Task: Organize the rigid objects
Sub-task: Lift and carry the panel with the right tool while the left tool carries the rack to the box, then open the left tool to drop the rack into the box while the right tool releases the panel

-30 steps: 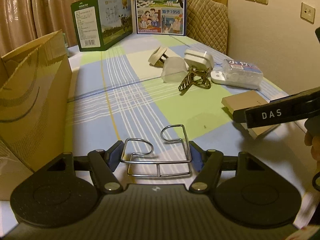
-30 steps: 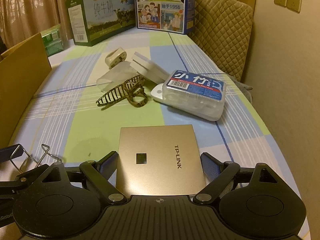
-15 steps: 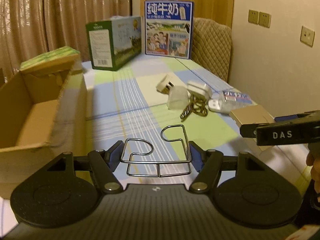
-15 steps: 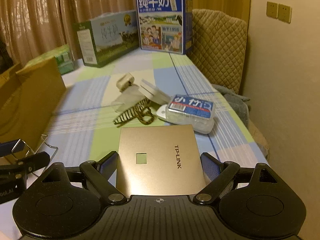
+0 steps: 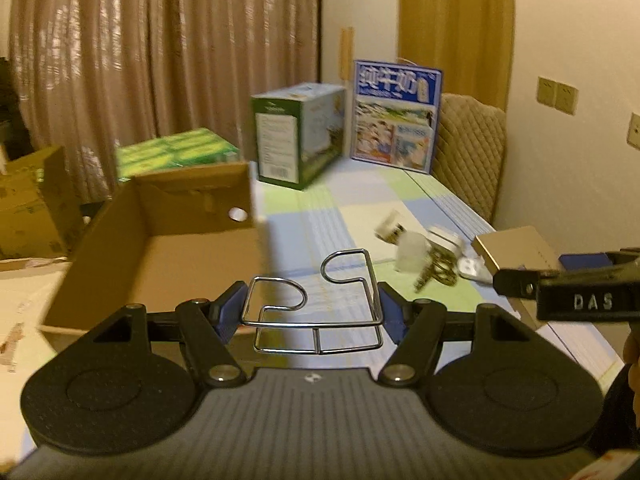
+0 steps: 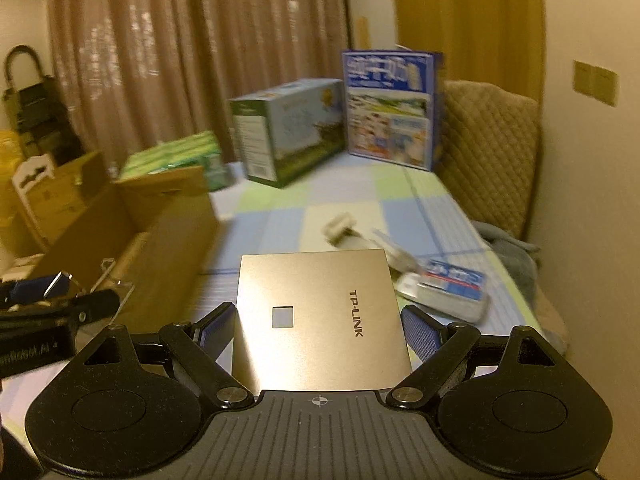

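Tongs on the left (image 5: 312, 312) pinch a wire rack (image 5: 316, 304) by its two sides, light and springy so likely to flex, while the right tongs (image 6: 318, 330) clamp the edges of a flat gold router (image 6: 320, 320), stiff and probably slick. Both are held above the surface (image 5: 320, 220); the open cardboard box (image 5: 160, 248) at near left looks empty.

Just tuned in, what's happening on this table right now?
A person is tidying up with a handheld gripper in each hand. The left gripper is shut on a wire rack, held in the air beside the open cardboard box. The right gripper is shut on a gold TP-LINK box, also off the table. Chargers, a hair claw and a floss box lie on the checked tablecloth.
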`<state>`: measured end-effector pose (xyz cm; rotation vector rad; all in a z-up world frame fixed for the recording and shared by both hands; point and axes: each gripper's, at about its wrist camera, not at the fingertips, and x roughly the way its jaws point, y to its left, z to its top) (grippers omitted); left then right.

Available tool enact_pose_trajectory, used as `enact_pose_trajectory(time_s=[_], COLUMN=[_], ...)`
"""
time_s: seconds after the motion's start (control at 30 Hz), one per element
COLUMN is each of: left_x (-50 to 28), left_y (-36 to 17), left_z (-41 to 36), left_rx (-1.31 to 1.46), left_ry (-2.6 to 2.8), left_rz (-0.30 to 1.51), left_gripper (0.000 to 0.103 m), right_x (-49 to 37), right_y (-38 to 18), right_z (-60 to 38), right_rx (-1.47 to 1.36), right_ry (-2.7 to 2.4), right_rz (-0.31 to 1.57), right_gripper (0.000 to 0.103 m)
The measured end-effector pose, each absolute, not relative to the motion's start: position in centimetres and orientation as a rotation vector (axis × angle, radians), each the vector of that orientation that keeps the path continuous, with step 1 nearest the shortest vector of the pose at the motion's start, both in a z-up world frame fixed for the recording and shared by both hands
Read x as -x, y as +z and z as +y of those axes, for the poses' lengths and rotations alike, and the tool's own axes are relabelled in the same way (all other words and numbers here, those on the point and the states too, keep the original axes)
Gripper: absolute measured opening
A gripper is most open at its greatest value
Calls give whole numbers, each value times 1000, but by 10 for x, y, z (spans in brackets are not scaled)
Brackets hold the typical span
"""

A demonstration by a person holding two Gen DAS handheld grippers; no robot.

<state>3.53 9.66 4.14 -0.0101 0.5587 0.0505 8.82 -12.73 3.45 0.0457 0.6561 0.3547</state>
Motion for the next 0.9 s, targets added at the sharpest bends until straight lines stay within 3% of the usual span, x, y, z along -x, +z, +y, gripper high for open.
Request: enact_pose_trajectory(time_s=[0.4, 0.9], left_x=[-40, -84], left_y=[64, 43], left_z=[193, 260], left_rx=[8, -23], left_ry=[159, 152], left_rz=[580, 624], left_gripper=[64, 65], right_x=[-95, -161], right_y=[48, 33], right_z=[-32, 78], right_rx=[15, 152], right_ry=[576, 710], right_rz=[665, 643], right_gripper=[85, 85])
